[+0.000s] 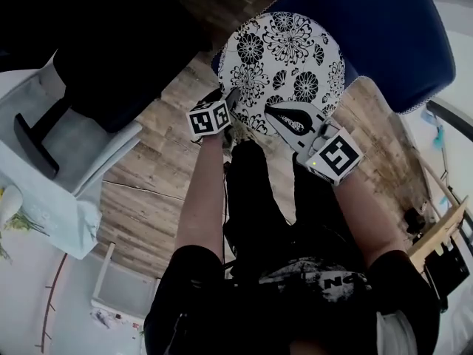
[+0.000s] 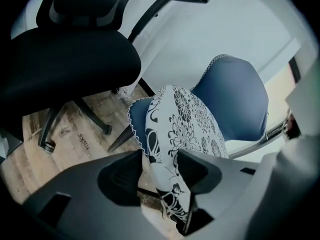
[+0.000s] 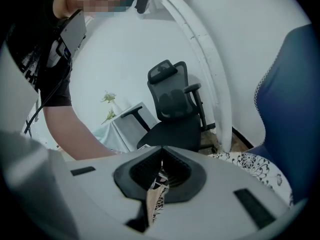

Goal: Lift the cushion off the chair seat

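1. Right hand-held gripper: jaws closed together, with a fold of patterned fabric from the cushion's near rim pinched between the pads.
2. Left hand-held gripper: jaws wide apart and straddling the same rim. The fabric passes between the pads, but they do not clamp it.
3. Cushion: round and fairly flat, with a white cover printed in black flowers. It is soft enough at the edge to fold inside a closed jaw. It lies over the seat of the blue chair, its near rim at the two grippers. In the left gripper view it appears tilted, the near rim raised and the far part leaning toward the chair's back.
4. Blue chair: upholstered shell with pale scalloped edging. Most of its seat is covered by the cushion.
5. Progress, as judged: one grip is made and the other is open around the rim. The cushion is not clear of the chair, so closing the left jaws and the lift itself remain. Whether the underside rests on the seat cannot be told.
6. Surroundings: a black office chair stands beside the blue chair on a wooden floor.
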